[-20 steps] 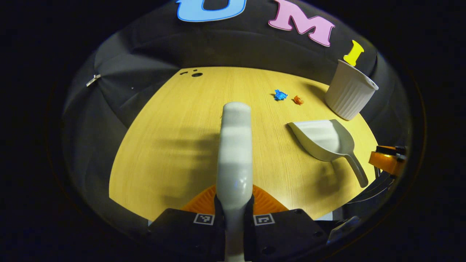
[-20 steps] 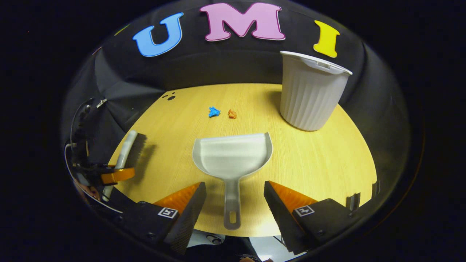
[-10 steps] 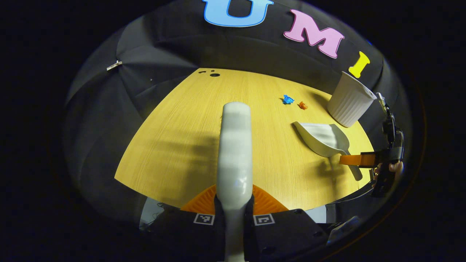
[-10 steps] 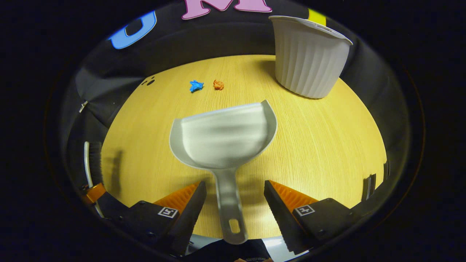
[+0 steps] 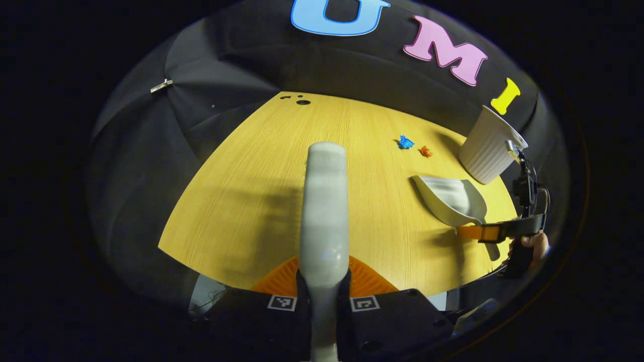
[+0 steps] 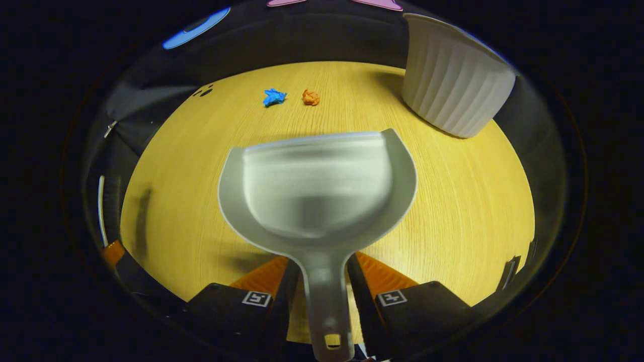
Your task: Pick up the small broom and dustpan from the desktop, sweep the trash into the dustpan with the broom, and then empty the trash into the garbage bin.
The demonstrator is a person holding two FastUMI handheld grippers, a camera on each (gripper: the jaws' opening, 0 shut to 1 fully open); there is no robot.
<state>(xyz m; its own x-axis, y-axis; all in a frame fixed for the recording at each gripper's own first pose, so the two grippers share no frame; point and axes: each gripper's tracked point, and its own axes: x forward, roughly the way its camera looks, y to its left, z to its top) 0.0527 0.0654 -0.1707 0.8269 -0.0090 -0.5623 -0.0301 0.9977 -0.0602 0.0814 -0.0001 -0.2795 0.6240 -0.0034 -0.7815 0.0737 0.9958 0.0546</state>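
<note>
Wood desktop (image 6: pixel 453 211): bin (image 6: pixel 453 90), dustpan (image 6: pixel 317 186), blue scrap (image 6: pixel 273 97) beside orange scrap (image 6: pixel 311 97).

The left gripper view looks high across the desk (image 5: pixel 241 201); the right gripper view sits low, close behind the dustpan (image 6: pixel 317 191). Both face the bin (image 5: pixel 487 151).

Recording booth, black cloth wall (image 5: pixel 151 151), bare wooden desktop (image 5: pixel 251 201), ribbed bin (image 6: pixel 453 90)

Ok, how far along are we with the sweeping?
Done: left gripper is shut on the broom. In hand: right gripper is at the dustpan handle, fingers at both sides. Left: blue scrap and orange scrap lie unswept; nothing emptied into the bin.
</note>
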